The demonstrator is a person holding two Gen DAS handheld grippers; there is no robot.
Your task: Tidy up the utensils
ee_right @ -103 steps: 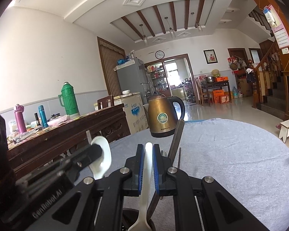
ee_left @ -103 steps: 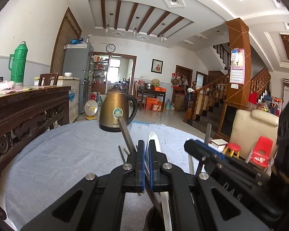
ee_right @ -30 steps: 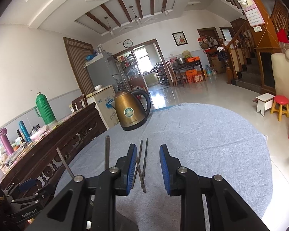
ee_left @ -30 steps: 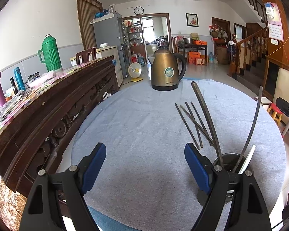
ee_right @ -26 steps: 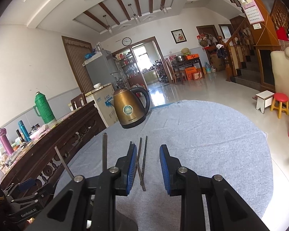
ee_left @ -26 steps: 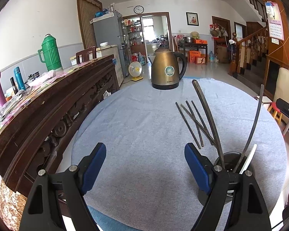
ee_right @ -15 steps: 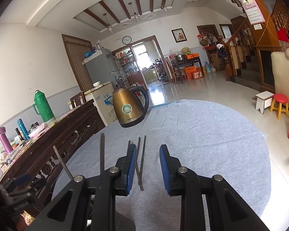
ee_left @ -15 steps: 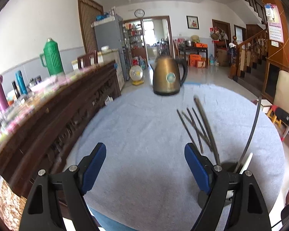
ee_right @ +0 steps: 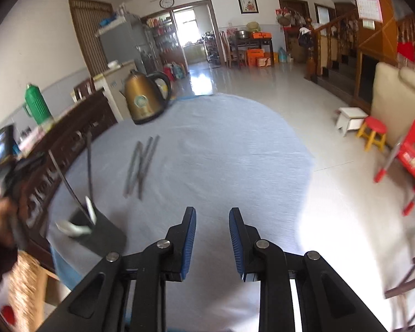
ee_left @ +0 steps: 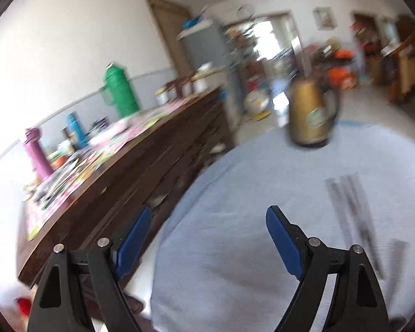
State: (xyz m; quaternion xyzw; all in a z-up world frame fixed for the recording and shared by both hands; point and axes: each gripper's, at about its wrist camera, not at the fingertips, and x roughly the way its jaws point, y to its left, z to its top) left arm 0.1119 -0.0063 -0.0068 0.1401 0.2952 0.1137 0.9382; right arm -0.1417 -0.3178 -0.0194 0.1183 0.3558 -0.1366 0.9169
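both empty: left hand-held gripper (ee_left: 204,238) jaws wide, right hand-held gripper (ee_right: 212,238) jaws narrow with a gap. chopsticks (ee_right: 141,163) lie loose mid-bench (ee_right: 235,144), far of the holder (ee_right: 96,231) at near left. thin, stiff, likely slippery; i'd pinch mid-shaft, one pair at a time.

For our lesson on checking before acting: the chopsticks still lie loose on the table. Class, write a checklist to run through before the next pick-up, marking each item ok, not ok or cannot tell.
1. Left gripper open with nothing between its pads: ok.
2. Right gripper free of any utensil: ok, jaws slightly apart.
3. Chopsticks lie flat on the table, nothing on top of them: ok.
4. Holder stands upright near the table edge with spoons inside: ok.
5. Room left in the holder: cannot tell.
6. Kettle clear of the chopsticks: ok.
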